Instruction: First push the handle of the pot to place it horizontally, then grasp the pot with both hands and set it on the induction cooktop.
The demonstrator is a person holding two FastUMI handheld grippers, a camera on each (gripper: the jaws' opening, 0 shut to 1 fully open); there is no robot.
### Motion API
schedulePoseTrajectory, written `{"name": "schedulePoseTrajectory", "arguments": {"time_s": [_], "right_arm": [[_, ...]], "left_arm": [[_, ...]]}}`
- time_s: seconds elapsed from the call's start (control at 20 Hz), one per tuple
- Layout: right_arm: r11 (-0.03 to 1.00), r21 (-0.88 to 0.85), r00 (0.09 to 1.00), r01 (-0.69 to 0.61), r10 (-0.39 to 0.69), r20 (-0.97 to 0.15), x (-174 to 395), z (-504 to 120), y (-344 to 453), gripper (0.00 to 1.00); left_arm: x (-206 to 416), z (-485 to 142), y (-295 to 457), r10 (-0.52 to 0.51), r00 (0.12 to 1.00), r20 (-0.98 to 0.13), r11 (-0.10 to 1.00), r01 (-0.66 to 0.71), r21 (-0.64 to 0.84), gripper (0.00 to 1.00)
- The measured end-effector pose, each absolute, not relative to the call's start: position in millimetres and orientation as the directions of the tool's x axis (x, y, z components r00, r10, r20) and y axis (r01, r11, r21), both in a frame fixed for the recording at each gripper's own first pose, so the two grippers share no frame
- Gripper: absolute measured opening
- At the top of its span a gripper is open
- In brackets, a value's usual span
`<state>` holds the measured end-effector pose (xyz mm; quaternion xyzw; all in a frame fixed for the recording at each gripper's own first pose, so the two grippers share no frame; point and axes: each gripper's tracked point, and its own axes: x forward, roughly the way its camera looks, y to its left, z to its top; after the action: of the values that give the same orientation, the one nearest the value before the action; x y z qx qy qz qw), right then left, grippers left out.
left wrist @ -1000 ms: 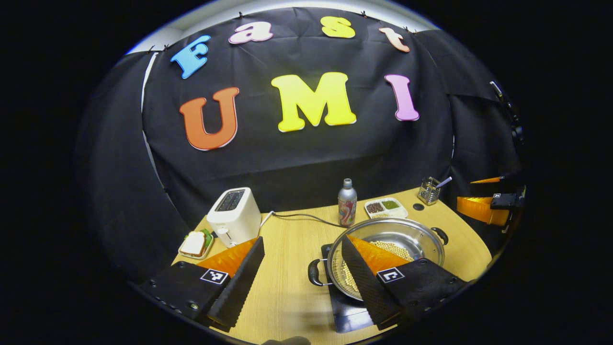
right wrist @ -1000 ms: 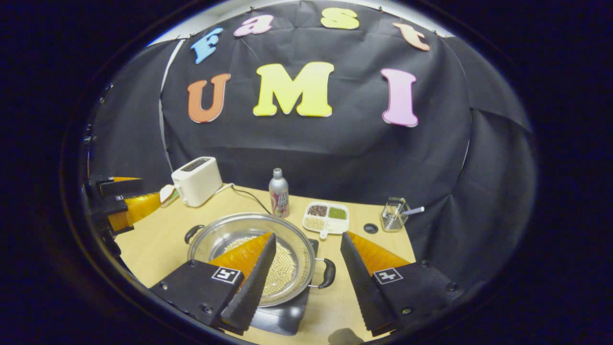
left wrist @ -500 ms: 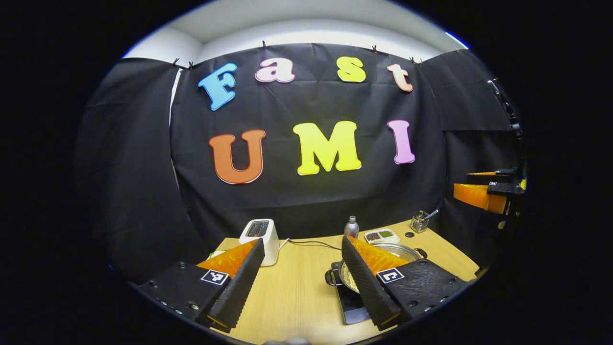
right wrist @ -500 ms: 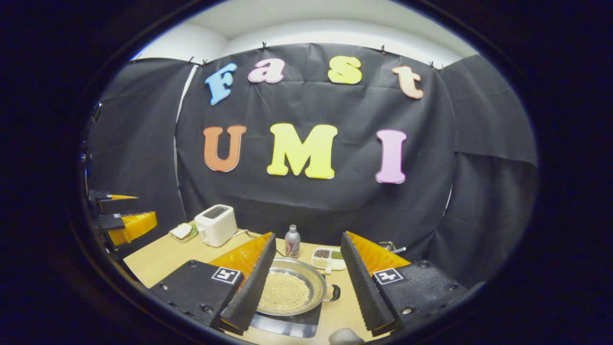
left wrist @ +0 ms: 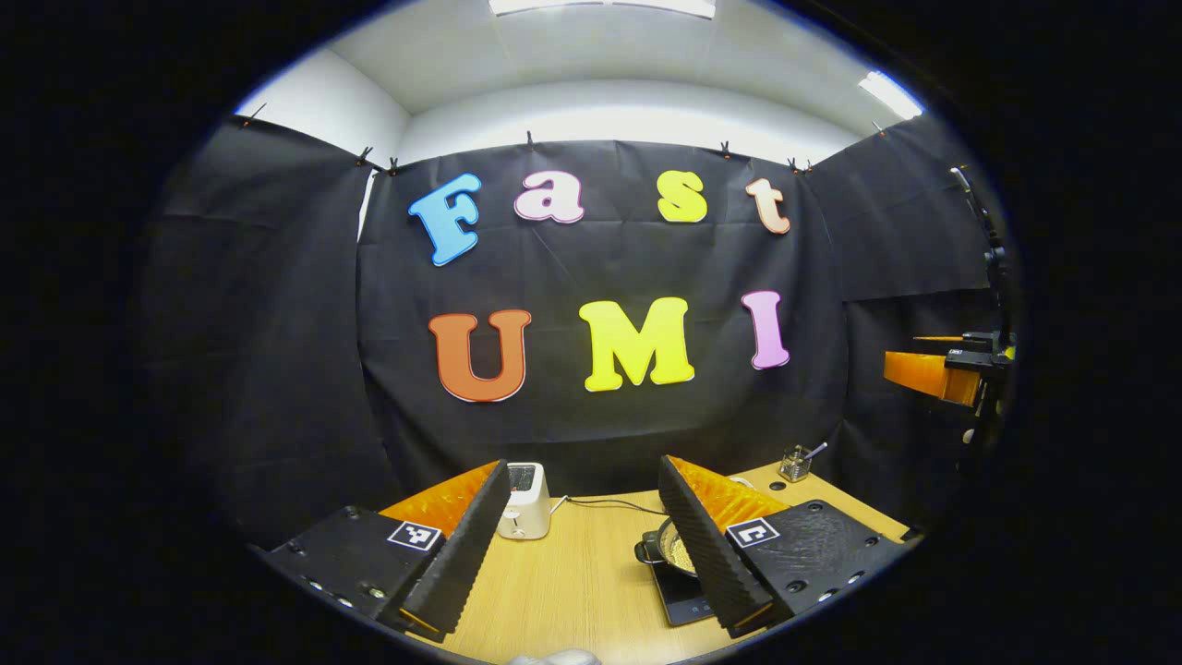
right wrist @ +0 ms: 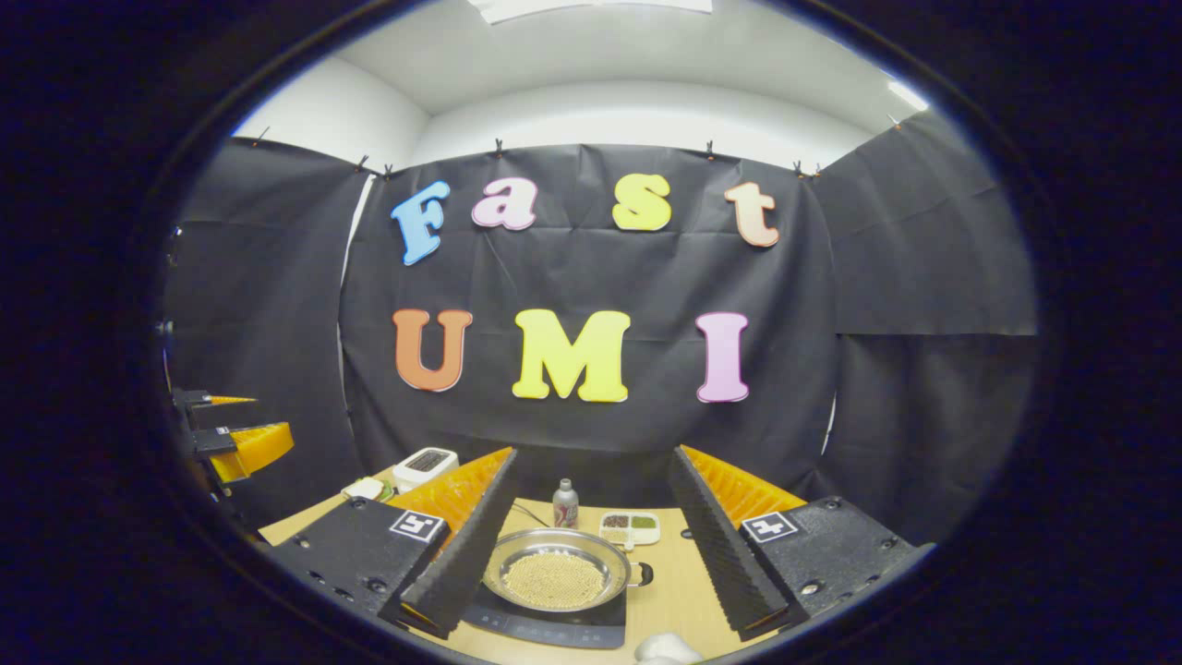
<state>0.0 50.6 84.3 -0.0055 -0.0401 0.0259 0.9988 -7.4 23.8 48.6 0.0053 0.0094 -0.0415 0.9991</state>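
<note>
**Pot on cooktop, both grippers raised and empty**

- Pot: steel, shallow, filled with small pale beans. Sits on the induction cooktop, ahead of and below the right gripper, framed between its two fingers. One black side handle points toward the right finger.
- Right gripper: jaws spread wide, nothing held, well above the table.
- Left gripper: jaws spread wide, nothing held, likewise high over the table. From its camera the pot sits partly hidden behind its right finger, with a dark handle showing toward the gap.
- Toaster: white, beyond the left gripper, just beside its left finger, cable trailing across the tabletop.
- Bottle: upright, behind the pot.
- Divided tray: holds dark, green and pale portions, beside the bottle.
- Wire holder: far right corner, a utensil leaning in it.
- Plate with food: beside the toaster.
</note>
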Motion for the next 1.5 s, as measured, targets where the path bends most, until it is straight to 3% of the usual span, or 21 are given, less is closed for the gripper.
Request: {"name": "schedulePoseTrajectory", "arguments": {"time_s": [0.35,0.65,1.5], "right_arm": [[0.999,0.044,0.996,0.008,-0.012,0.087,-41.8,74.5,36.9,1.0],[1.0,0.023,0.999,0.009,-0.01,0.033,-41.1,60.2,30.4,1.0],[1.0,0.001,0.998,0.028,-0.028,0.052,-44.5,73.1,22.1,1.0]], "left_arm": [[-25.5,57.7,38.7,-0.049,0.999,0.005,0.999,0.049,-0.013,0.96],[-39.9,58.9,37.0,-0.019,1.0,0.013,1.0,0.02,-0.023,0.96],[-30.5,66.5,22.9,-0.028,0.999,0.025,0.999,0.029,-0.023,0.96]]}}
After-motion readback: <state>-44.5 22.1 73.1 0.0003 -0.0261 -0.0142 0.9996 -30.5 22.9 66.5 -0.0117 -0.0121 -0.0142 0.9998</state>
